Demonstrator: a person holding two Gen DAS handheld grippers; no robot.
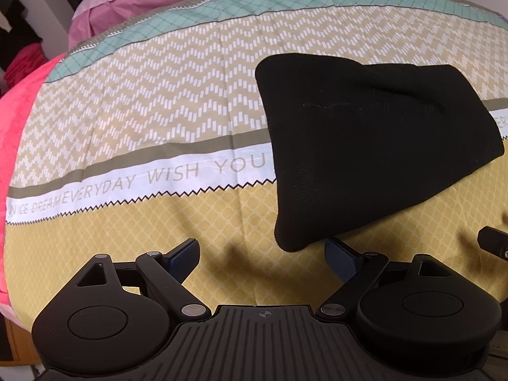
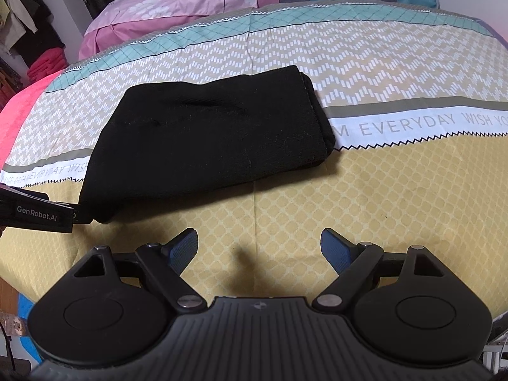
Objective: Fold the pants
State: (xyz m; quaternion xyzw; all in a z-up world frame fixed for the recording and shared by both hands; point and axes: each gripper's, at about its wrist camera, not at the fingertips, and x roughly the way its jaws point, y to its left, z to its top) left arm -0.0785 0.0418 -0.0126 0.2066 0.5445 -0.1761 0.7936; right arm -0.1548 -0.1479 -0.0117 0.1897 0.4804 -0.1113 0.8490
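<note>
The quilt (image 1: 158,127) filled both views, its far and side edges cut off. The pants (image 2: 206,136) lay folded on it, ahead of both tongs; their black cloth hid most fold detail. The left tongs (image 1: 263,254) stood open and empty, just short of the pants' near corner. The right tongs (image 2: 258,247) stood open and empty, the pants ahead to their left.

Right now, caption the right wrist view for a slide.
Folded black pants lie on the patterned bedspread; open right hand-held gripper holds nothing.
</note>
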